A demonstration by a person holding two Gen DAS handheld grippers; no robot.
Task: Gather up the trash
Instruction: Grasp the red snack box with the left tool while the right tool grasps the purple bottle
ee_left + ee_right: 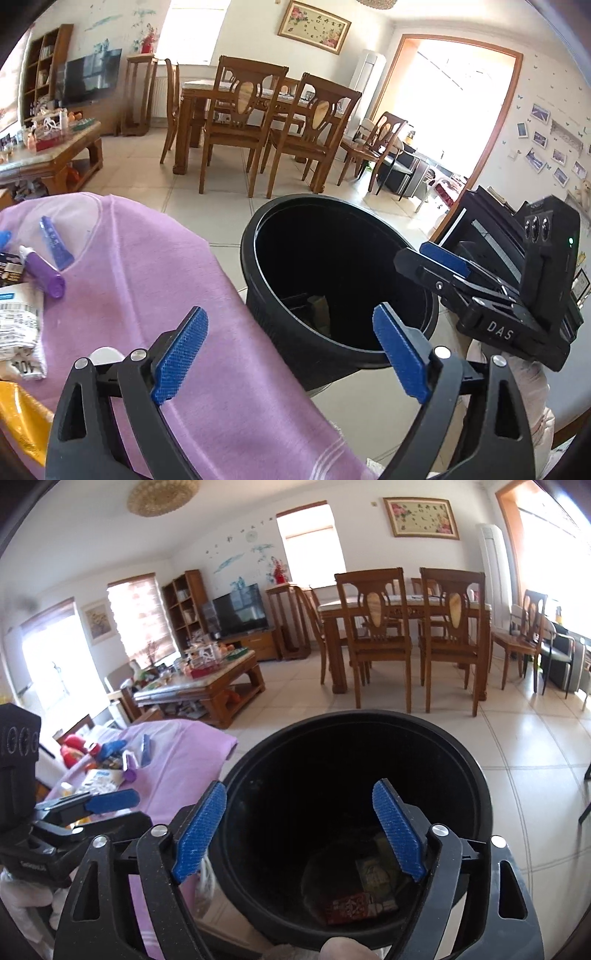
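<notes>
A black round bin (269, 280) stands on the floor beside a surface covered by a pink cloth (177, 295). My left gripper (291, 354) is open and empty, over the cloth's edge and the bin rim. My right gripper (301, 830) is open and empty above the bin (476, 794); wrappers (369, 893) lie at its bottom. The right gripper also shows in the left wrist view (439, 266), over the bin's right rim. On the cloth lie a purple tube (44, 273), a blue packet (55, 242) and white wrappers (18, 325).
A yellow item (22, 417) sits at the cloth's near left. A wooden coffee table (207, 686) with clutter stands further back. A dining table with chairs (402, 627) is across the tiled floor (517, 738). A dark unit (487, 221) stands right of the bin.
</notes>
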